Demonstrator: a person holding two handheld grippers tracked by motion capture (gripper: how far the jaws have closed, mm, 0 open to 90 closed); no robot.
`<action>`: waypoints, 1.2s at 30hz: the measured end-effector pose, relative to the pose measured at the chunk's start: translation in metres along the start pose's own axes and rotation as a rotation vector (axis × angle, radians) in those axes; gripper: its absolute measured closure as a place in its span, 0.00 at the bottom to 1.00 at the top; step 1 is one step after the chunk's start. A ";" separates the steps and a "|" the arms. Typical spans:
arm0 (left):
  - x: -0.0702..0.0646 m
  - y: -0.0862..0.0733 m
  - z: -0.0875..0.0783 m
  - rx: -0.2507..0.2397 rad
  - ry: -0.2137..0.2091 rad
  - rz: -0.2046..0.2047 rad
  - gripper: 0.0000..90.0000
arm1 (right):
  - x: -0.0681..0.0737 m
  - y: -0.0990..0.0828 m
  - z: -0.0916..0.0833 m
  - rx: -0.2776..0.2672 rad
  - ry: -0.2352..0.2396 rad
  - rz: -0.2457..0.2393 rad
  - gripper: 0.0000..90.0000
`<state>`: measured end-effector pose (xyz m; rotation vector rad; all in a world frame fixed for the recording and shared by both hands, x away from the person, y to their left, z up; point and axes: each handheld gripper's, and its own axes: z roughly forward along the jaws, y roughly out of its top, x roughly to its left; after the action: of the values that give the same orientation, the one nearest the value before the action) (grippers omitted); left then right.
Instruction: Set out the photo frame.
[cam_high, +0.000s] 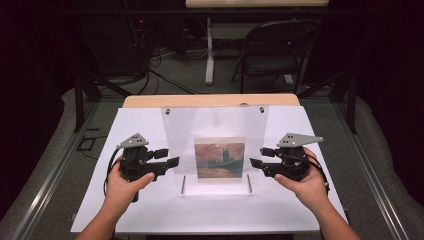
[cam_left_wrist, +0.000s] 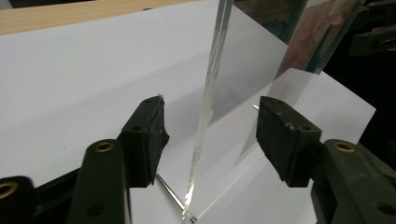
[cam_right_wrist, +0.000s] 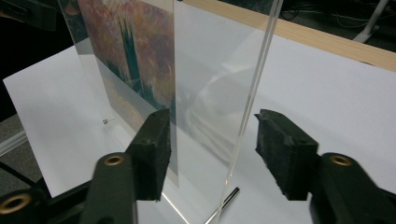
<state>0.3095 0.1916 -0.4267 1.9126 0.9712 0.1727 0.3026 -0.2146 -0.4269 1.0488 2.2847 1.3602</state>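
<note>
hand-held grippers (cam_high: 170, 161): 2 | clear frame (cam_high: 215, 125): 1 | picture (cam_high: 220, 159): 1 | metal pins (cam_high: 183, 184): 2 | chair (cam_high: 277, 50): 1

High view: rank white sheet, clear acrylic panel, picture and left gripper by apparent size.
1. white sheet
2. clear acrylic panel, standing upright on it
3. picture and left gripper: too close to call. The gripper body looks about as big as the picture, but it may be nearer the camera, so I won't rank them.

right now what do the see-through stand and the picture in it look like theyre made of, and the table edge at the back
The clear stand looks like acrylic, possibly glass: fully transparent, glossy, with a bright polished edge between the left gripper's open jaws. The picture looks like a printed paper or card sheet with a painted scene, thin and flat. The table edge looks like light wood, pale tan with faint grain; it could be laminate.
</note>
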 end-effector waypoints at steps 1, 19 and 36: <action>0.000 0.000 -0.001 0.002 0.006 -0.004 0.44 | 0.000 0.000 0.000 -0.001 -0.003 -0.004 0.46; 0.011 -0.023 -0.029 -0.011 0.155 0.006 0.39 | -0.005 -0.020 -0.022 -0.011 -0.082 0.019 0.38; 0.043 -0.089 -0.016 0.015 0.206 -0.183 0.41 | -0.020 -0.078 -0.019 0.016 -0.217 0.140 0.39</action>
<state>0.2816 0.2530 -0.5008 1.8327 1.2825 0.2591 0.2715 -0.2632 -0.4854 1.3137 2.1021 1.2126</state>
